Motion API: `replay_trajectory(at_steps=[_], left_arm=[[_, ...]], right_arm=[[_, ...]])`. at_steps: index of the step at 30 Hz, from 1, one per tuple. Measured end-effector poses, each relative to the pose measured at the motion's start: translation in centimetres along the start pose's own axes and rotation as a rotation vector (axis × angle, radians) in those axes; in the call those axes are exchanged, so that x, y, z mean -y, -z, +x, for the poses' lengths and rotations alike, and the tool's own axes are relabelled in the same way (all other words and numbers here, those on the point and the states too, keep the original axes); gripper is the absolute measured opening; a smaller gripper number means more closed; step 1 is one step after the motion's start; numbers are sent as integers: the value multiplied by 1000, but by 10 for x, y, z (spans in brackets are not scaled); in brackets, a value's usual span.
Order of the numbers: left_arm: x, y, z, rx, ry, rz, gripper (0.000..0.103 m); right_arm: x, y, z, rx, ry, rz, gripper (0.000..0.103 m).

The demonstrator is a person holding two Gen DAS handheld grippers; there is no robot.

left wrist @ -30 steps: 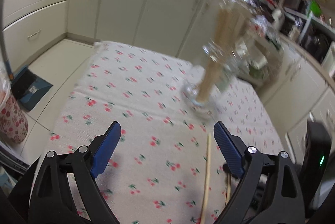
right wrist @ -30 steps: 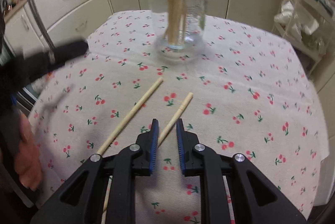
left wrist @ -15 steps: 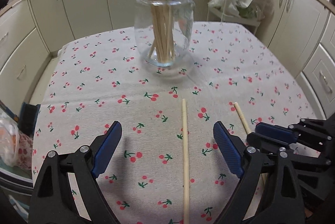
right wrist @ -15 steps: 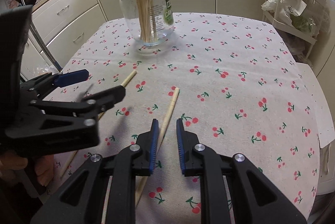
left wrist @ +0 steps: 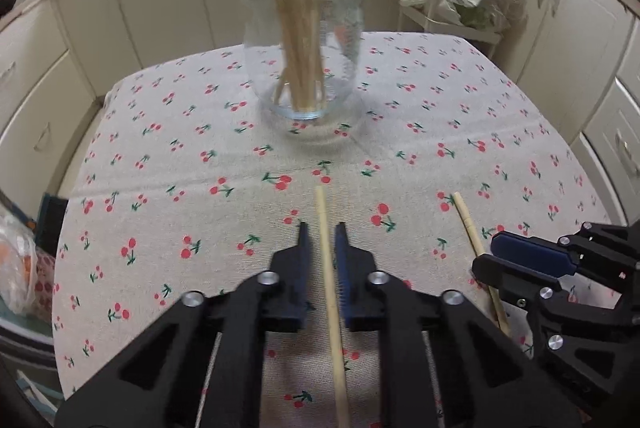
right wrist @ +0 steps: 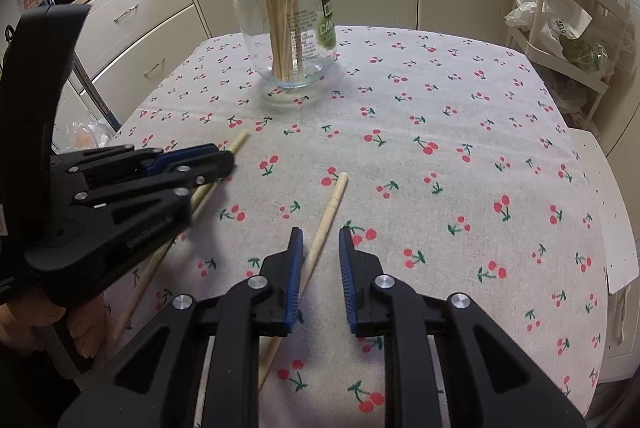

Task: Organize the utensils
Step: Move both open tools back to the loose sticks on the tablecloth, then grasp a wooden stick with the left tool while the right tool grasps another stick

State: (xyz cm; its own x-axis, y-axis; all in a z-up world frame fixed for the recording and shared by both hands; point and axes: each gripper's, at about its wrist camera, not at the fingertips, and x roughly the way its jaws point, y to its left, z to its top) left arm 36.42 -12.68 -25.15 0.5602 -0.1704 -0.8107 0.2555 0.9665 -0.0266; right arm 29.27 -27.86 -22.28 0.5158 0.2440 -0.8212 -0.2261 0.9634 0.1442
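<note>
Now left hand-held gripper (left wrist: 321, 232) astride chopstick (left wrist: 329, 268)

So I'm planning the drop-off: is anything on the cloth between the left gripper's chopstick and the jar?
Nothing visible. Beyond the tip of the chopstick between the left gripper fingers, only bare cherry tablecloth lies before the glass jar.

Cherry-print tablecloth (right wrist: 460, 131): jar (right wrist: 286, 31), two chopsticks (right wrist: 326, 216).
</note>
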Motion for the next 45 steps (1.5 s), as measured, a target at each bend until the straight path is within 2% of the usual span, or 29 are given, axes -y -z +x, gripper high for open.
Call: replay_trajectory(at_steps=[7, 8, 9, 11, 16, 18, 20, 22, 24, 26, 28, 33, 40, 45], left_arm=[[-11, -2, 1, -19, 10, -59, 10], [-11, -4, 3, -18, 6, -55, 10], [-11, -4, 3, -13, 3, -57, 10], [-13, -4, 4, -4, 5, -75, 7], [-28, 0, 1, -8, 10, -134, 7], [-29, -3, 2, -23, 14, -134, 8], [-28, -5, 3, -34, 22, -135, 13], [-24, -7, 5, -35, 12, -127, 14], [-20, -7, 6, -23, -3, -104, 13], [-18, -7, 6, -20, 11, -92, 5], [-18, -5, 3, -9, 35, -93, 5], [-37, -19, -25, 131, 62, -151, 5], [-69, -69, -84, 456, 127, -244, 5], [-77, -108, -110, 641, 124, -298, 5]], right_arm=[[-2, -5, 4, -13, -24, -21, 24], [-4, -6, 5, -16, -30, -33, 23], [-6, -6, 6, -22, -38, -51, 13], [-12, -7, 7, -33, -47, -88, 11], [-12, -10, 8, -49, -39, -67, 12], [-13, -12, 9, -53, -40, -65, 18], [-18, -12, 11, -56, -21, -82, 19], [-23, -12, 11, -60, 5, -100, 18], [-24, -12, 11, -60, 31, -105, 12], [-22, -12, 10, -60, 32, -89, 8], [-20, -10, 10, -49, 27, -74, 7], [-12, -5, 8, -18, -13, -21, 7], [-7, -4, 7, 4, -40, 18, 7], [3, -3, 6, 10, -98, 76, 6]])
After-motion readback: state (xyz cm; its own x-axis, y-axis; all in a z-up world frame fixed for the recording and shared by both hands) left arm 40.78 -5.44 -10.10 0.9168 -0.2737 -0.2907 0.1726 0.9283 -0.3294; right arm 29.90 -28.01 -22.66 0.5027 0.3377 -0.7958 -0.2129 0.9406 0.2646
